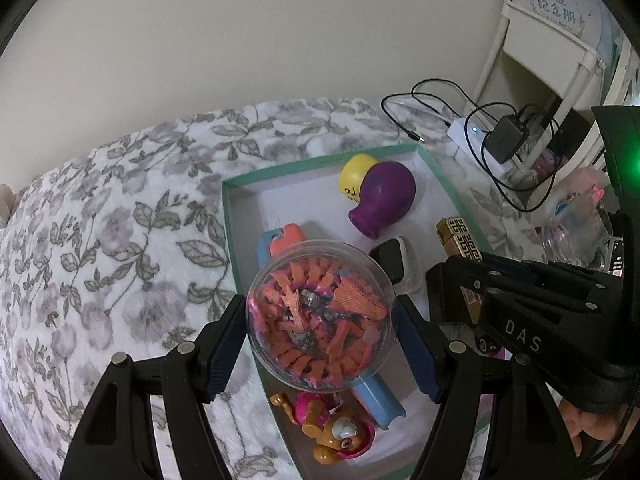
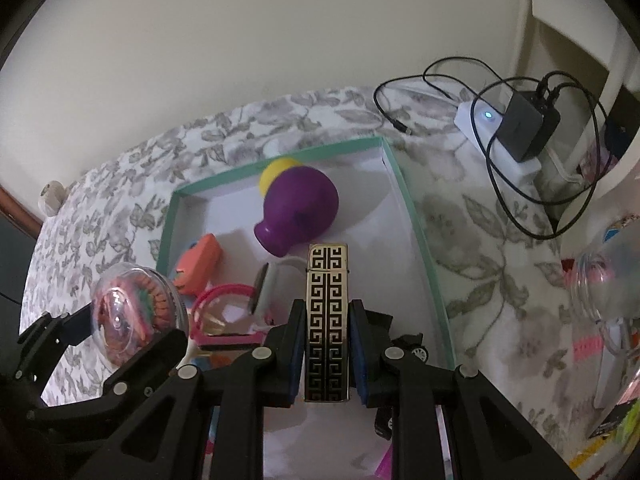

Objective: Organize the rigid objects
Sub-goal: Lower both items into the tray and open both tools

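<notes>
- The left tongs (image 1: 320,344) are clenched on a clear round capsule (image 1: 318,316) packed with orange and pink toy pieces; it sits in the lower middle of the left wrist view, with a blue-padded finger against each side.
- In the right wrist view the same capsule (image 2: 136,312) shows at lower left, over the left wall of the box.
- The right tongs (image 2: 326,354) grasp a gold-and-black lighter with a Greek-key pattern (image 2: 328,320), upright at lower centre, its cap end pointing up the frame over the box floor.
- A shallow box with a teal rim (image 1: 320,160) lies on a floral bedspread (image 1: 120,220) and fills the middle of both views.
- Inside it, toward the upper part, a purple bulb-shaped toy (image 1: 384,200) lies touching a yellow ball (image 1: 354,176).
- A blue-and-orange toy (image 1: 280,240) sits partly under the capsule, and a brown-and-pink figure (image 1: 336,432) lies at the bottom edge.
- A white-strapped watch (image 1: 394,264) rests between the capsule and the right tongs.
- At upper right a white power strip (image 2: 492,132) with a black charger and looped cables sits beyond the box.
</notes>
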### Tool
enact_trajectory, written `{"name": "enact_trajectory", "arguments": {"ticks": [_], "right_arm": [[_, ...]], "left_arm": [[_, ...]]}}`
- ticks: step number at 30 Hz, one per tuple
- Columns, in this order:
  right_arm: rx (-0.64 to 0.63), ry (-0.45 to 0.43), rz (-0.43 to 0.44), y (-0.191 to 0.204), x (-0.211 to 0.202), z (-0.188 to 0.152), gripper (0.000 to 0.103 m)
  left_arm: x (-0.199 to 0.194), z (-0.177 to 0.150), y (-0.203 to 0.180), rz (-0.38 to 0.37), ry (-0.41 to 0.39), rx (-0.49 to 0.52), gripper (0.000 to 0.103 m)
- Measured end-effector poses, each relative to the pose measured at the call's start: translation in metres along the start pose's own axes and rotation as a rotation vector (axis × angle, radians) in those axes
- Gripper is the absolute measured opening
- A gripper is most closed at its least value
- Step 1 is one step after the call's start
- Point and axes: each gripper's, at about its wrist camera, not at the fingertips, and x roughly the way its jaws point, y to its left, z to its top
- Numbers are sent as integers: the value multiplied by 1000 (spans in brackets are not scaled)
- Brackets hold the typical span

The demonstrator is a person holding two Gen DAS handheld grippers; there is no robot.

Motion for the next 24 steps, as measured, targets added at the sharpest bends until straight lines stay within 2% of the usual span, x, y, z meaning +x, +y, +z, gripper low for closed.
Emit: {"name": "enact_trajectory", "arguments": {"ticks": [9,14,24], "right_arm": [[-8,50,-8,-1,13,-4,23],[-8,48,-4,0,11,-5,25],[5,26,5,4,-8,-7,25]], "left_arm": [[15,-1,6,-53,78,-40,74],[16,-1,10,-88,105,-67,74],[-2,1,16,-130,108,-100,77]]}}
